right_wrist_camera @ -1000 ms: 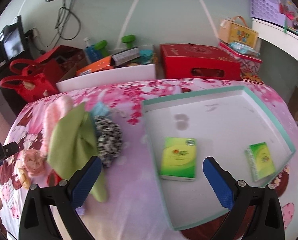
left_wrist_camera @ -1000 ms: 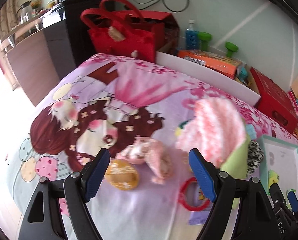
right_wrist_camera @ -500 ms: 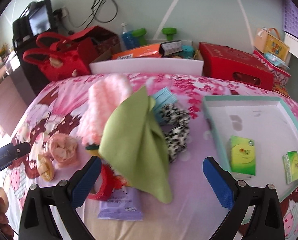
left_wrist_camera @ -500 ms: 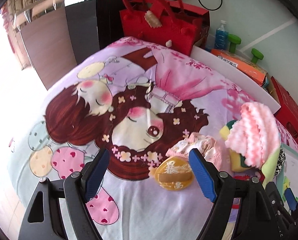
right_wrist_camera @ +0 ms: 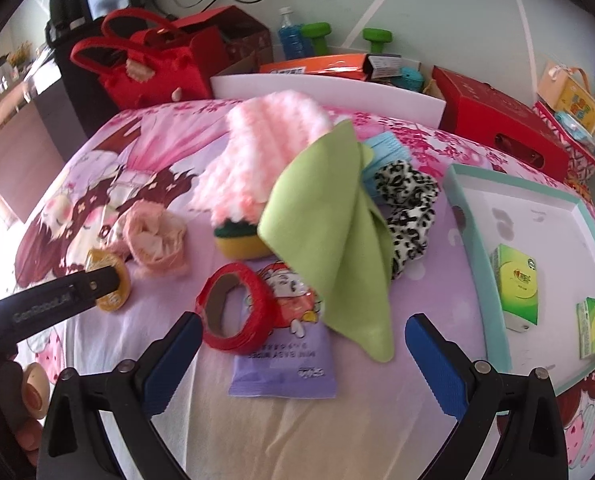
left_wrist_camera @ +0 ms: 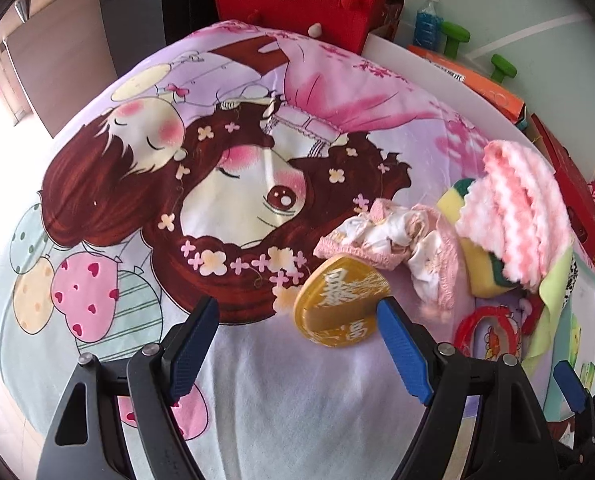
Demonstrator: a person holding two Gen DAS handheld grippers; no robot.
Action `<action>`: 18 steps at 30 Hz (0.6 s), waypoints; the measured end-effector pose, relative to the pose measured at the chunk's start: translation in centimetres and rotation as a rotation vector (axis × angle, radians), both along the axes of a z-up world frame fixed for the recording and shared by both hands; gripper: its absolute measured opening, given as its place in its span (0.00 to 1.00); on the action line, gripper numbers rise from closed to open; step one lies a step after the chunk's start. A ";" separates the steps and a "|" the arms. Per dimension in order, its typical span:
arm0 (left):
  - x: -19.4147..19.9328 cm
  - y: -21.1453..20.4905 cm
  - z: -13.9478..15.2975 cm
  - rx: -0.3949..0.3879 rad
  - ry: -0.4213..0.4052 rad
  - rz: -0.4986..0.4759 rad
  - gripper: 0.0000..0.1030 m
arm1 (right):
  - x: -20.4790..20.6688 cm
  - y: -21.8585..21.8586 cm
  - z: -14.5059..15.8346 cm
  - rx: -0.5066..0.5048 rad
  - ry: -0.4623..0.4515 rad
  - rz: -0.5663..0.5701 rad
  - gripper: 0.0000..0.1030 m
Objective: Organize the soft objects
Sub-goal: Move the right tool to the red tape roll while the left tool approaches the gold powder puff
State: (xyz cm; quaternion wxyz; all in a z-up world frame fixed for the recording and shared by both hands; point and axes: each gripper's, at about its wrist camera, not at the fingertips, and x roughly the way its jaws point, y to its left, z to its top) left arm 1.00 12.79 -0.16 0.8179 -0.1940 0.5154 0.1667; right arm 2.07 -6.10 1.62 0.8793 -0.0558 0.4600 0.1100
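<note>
Over the bed (left_wrist_camera: pixel 297 420) | left tongs (left_wrist_camera: pixel 297 344) dropped closer, jaws wide, gold soft charm (left_wrist_camera: pixel 339 300) just ahead, nothing gripped | right tongs (right_wrist_camera: pixel 297 356) swung off teal tray (right_wrist_camera: pixel 577 208) to the pile: green cloth (right_wrist_camera: pixel 329 232), tape (right_wrist_camera: pixel 233 308), also released | grab next, I'd guess

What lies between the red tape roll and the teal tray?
In the right wrist view, the green cloth lies between the red tape roll and the teal tray.
</note>
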 end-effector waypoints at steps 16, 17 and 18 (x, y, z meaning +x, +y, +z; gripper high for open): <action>0.9 -0.5 -0.6 -0.020 0.004 -0.043 0.79 | -0.9 4.2 -1.1 -0.096 -0.043 0.126 0.84; 0.8 -0.5 -0.6 -0.020 0.003 -0.042 0.79 | -0.9 4.3 -1.2 -0.099 -0.045 0.127 0.83; 0.8 -0.5 -0.6 -0.019 0.002 -0.042 0.79 | -0.8 4.4 -1.4 -0.104 -0.047 0.127 0.83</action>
